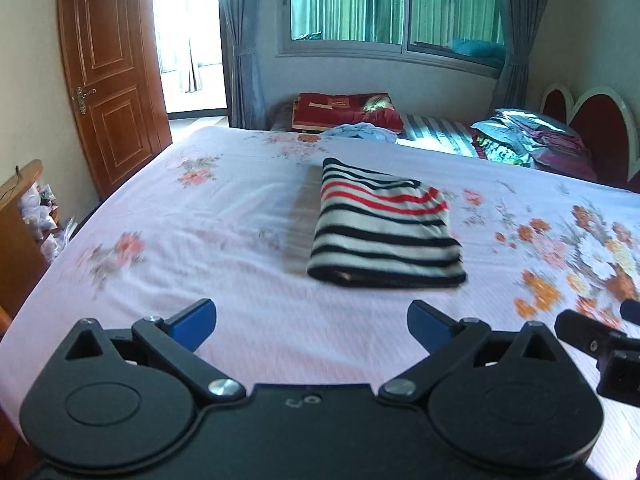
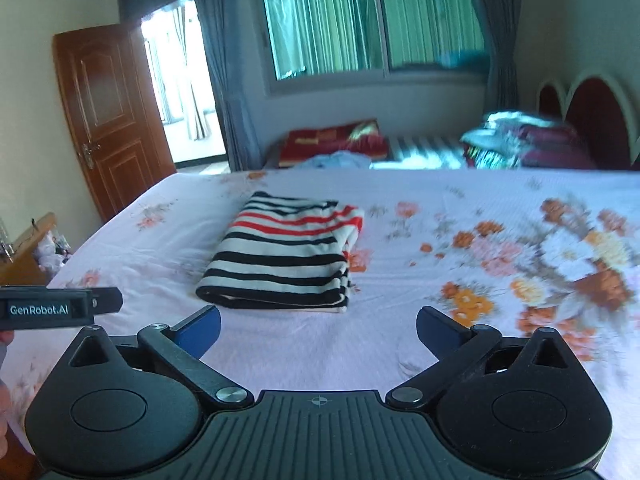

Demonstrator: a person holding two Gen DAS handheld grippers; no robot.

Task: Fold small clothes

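Now striped garment (image 1: 384,228) folded, compact rectangle on bedsheet (image 1: 224,240).

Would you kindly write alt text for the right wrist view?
A folded black, white and red striped garment lies on a floral pink bedsheet. The right gripper hangs open and empty before it; a brown wooden door stands open behind.

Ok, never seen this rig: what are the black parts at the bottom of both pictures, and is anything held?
Each picture comes from a camera mounted on a hand-held claw, looking forward along its two blue-tipped fingers. One view shows the left claw, the other the right claw. Both are open and hold nothing. Ahead, on the floral bed sheet, lies a folded striped garment, apart from both claws. The black bar at each picture's edge is the other claw.
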